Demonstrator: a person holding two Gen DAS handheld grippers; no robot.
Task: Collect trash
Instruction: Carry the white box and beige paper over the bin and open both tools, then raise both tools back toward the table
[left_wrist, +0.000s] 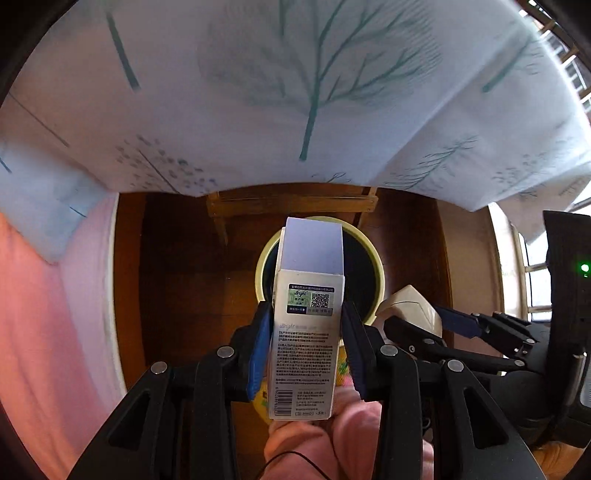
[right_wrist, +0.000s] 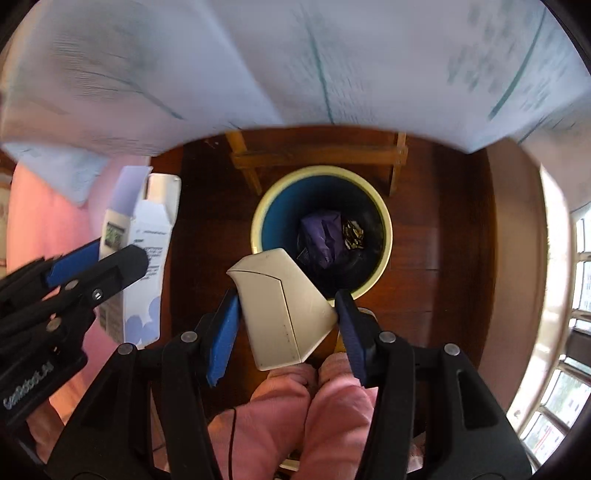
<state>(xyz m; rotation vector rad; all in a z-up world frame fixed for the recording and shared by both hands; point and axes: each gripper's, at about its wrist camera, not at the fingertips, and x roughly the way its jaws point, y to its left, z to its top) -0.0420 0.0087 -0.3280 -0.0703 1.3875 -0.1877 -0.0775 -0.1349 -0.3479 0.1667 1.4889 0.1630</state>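
My left gripper (left_wrist: 306, 325) is shut on a tall white and lilac carton (left_wrist: 306, 314) with printed text and a QR code, held upright above a round bin (left_wrist: 376, 269) with a cream rim. The carton (right_wrist: 144, 266) and left gripper (right_wrist: 92, 266) also show in the right wrist view. My right gripper (right_wrist: 286, 314) is shut on a flattened cream paper box (right_wrist: 284, 306), held just above the near rim of the bin (right_wrist: 258, 221). The bin holds a purple wrapper (right_wrist: 325, 236) and a crumpled gold foil (right_wrist: 352, 234). The cream box (left_wrist: 410, 306) and right gripper (left_wrist: 424, 325) show in the left wrist view.
A white cloth with green tree prints (left_wrist: 295, 92) hangs over a table edge above the bin. A wooden stool frame (right_wrist: 317, 155) stands behind the bin on the dark wood floor (right_wrist: 443, 258). Pink trouser legs (right_wrist: 314, 406) are below. Pink bedding (left_wrist: 44, 314) lies left; windows (right_wrist: 561, 369) right.
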